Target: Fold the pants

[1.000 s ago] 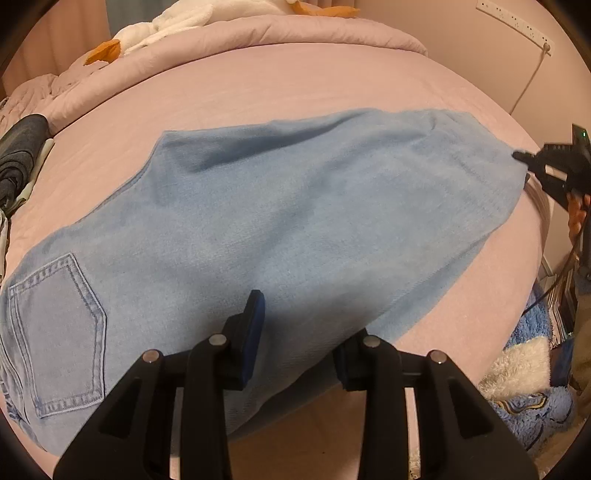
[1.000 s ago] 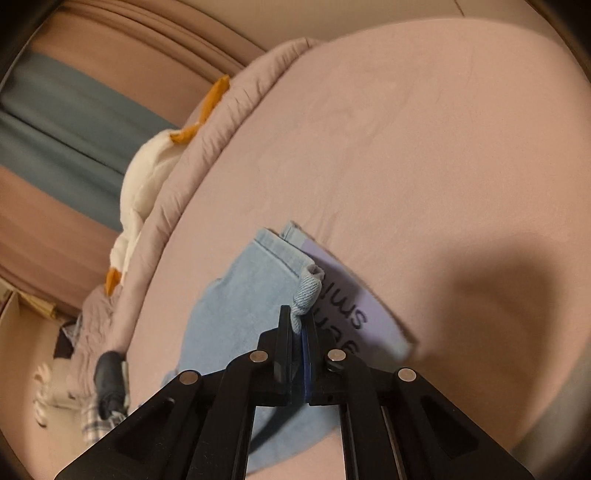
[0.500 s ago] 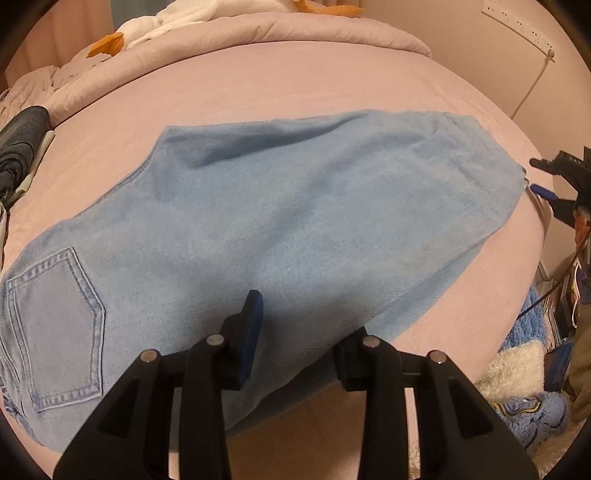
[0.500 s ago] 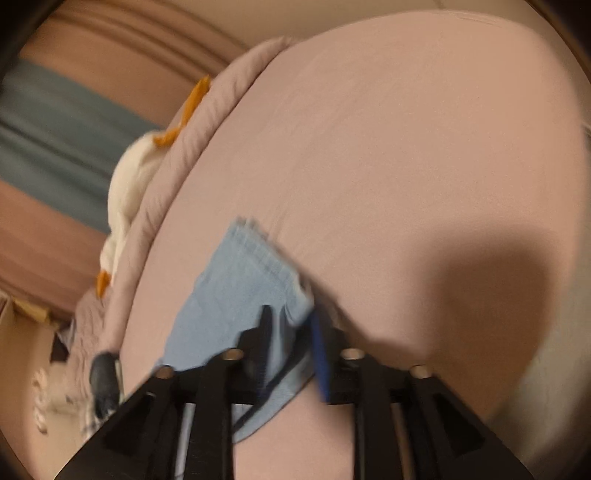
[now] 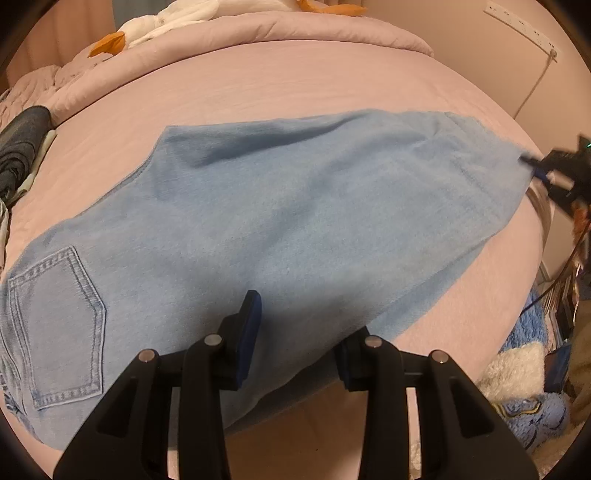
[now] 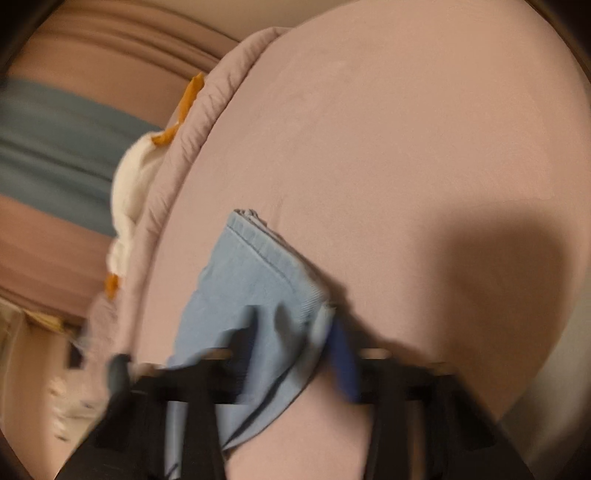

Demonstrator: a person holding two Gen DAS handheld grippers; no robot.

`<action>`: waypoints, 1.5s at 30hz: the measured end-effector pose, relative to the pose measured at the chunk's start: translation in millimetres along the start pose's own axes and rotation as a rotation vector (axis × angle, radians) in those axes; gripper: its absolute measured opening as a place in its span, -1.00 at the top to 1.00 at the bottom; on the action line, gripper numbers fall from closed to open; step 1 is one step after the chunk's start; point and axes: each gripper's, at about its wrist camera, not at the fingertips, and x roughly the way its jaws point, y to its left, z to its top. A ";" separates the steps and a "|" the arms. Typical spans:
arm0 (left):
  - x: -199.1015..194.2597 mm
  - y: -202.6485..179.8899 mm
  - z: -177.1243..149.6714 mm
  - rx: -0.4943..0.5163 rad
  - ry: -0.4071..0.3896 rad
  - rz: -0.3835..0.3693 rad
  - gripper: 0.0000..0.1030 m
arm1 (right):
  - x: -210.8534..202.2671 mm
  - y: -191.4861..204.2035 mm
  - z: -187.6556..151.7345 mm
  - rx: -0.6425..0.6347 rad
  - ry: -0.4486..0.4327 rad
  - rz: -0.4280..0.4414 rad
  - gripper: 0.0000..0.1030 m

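The light blue jeans [image 5: 280,229] lie spread flat across the pink-sheeted bed [image 5: 295,85], folded lengthwise so one back pocket [image 5: 59,325] faces up at the near-left end and the leg hems reach toward the far-right edge of the mattress. The denim covers most of the middle of the bed, with its near edge drooping slightly over the side.

The left gripper [image 5: 299,339] hangs over that near edge of the jeans, its jaws spread apart with cloth below the gap — the pads press on nothing, and the jaws have just been opening a little.

At the hem end of the jeans sits the right gripper [image 6: 291,354], also seen small and blurred from the left wrist camera [image 5: 554,173]. Its own view is smeared by motion; the jaws have just been closing, and a fold of the hem [image 6: 273,273] lies between them, but they look apart and not yet pinching it — this is hard to judge through the blur.

Beyond the jeans, at the head of the bed, a rolled pink quilt [image 5: 258,29] carries a white plush toy with orange parts [image 5: 177,18]. Left of the jeans lies a dark folded garment [image 5: 18,147]. Off the bed's right side, a fluffy blue and white rug [image 5: 524,387] covers the floor.
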 end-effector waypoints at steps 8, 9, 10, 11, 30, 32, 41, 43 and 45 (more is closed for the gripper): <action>1.8 -1.9 -2.6 0.033 -0.003 0.012 0.23 | -29.5 15.4 2.2 -0.118 -0.074 -0.053 0.75; 1.3 0.3 -3.4 0.026 -0.004 0.004 0.23 | -22.0 7.8 -0.4 -0.091 -0.050 -0.101 0.75; 0.8 1.7 -3.9 0.026 -0.003 -0.001 0.22 | -15.9 -0.9 -3.8 -0.061 -0.031 -0.132 0.75; 0.5 2.2 -4.1 0.032 -0.001 -0.003 0.21 | -14.2 -7.9 -6.2 -0.039 -0.037 -0.119 0.74; -26.9 57.2 -8.3 -0.165 -0.035 -0.081 0.13 | 18.3 162.3 -117.7 -0.826 0.133 0.091 0.40; -17.3 65.2 -19.6 -0.175 0.003 -0.047 0.15 | 32.5 179.0 -143.3 -0.912 0.200 0.131 0.40; -47.1 96.0 -45.8 -0.209 -0.058 -0.080 0.12 | 59.0 194.6 -201.8 -1.177 0.418 0.141 0.40; -56.4 100.0 -47.2 -0.229 -0.090 -0.017 0.07 | 58.2 205.7 -191.9 -1.176 0.372 0.153 0.40; -62.5 111.8 -47.8 -0.260 -0.117 0.021 0.07 | 62.6 225.2 -185.6 -1.217 0.322 0.165 0.40</action>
